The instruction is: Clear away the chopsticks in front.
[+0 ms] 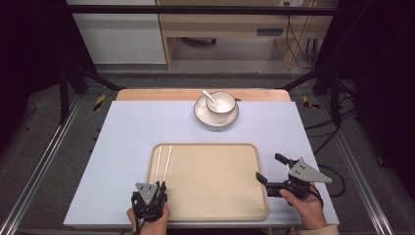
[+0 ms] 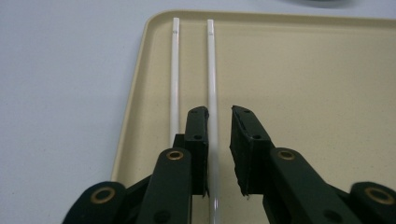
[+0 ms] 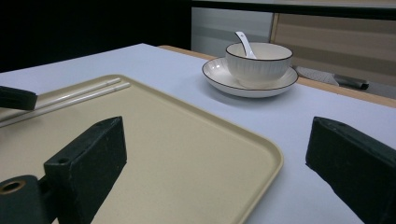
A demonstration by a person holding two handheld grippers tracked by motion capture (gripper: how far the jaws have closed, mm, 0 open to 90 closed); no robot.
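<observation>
A lab test rig: black frame posts [image 1: 66, 83] and floor rails [image 1: 34, 176] ring the surface [image 1: 127, 127], cables [image 1: 306, 46] trailing beyond the jaws.

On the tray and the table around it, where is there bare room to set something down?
Most of the tray is bare, right of the chopsticks along its left rim. The table is bare left of the plate with its bowl. Crowded: tray's near-left corner, under the left gripper.
</observation>
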